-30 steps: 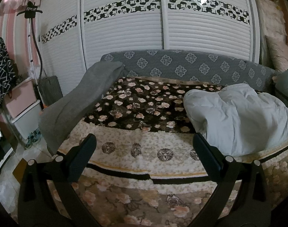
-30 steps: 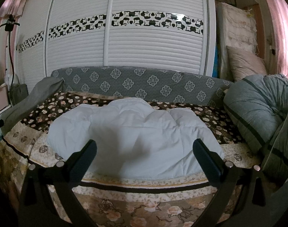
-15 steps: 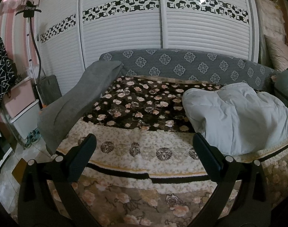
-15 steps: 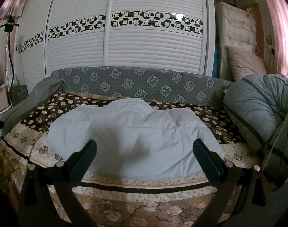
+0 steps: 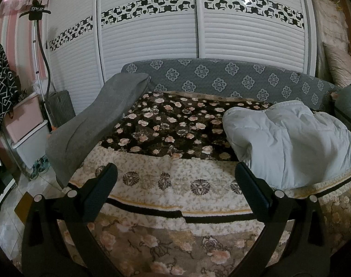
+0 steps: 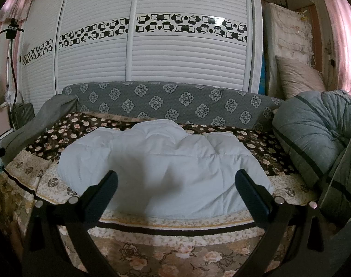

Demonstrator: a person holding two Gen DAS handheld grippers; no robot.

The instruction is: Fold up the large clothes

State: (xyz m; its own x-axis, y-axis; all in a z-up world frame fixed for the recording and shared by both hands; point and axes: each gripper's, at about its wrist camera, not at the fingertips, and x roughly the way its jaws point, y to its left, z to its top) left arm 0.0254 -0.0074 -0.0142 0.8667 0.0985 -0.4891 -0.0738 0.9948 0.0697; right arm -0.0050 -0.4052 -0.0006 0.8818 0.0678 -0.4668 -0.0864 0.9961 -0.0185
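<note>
The right gripper [image 6: 175, 188] hangs spread and empty just short of the puffy white quilted garment [image 6: 166, 166], heaped near the floral bedspread's [image 6: 175, 249] near edge; the left gripper [image 5: 175, 188], likewise spread, faces bare bedspread, probably to leave folding room.

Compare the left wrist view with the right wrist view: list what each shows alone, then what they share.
Only the left wrist view: a black-and-white patterned cloth, pink-and-white storage bins and shoes on the floor.

Only the right wrist view: the whole grey striped bedding roll and pink curtain.

Both: the white padded garment on the floral blanket, the white louvred wardrobe, and an open, empty gripper, left gripper and right gripper.
</note>
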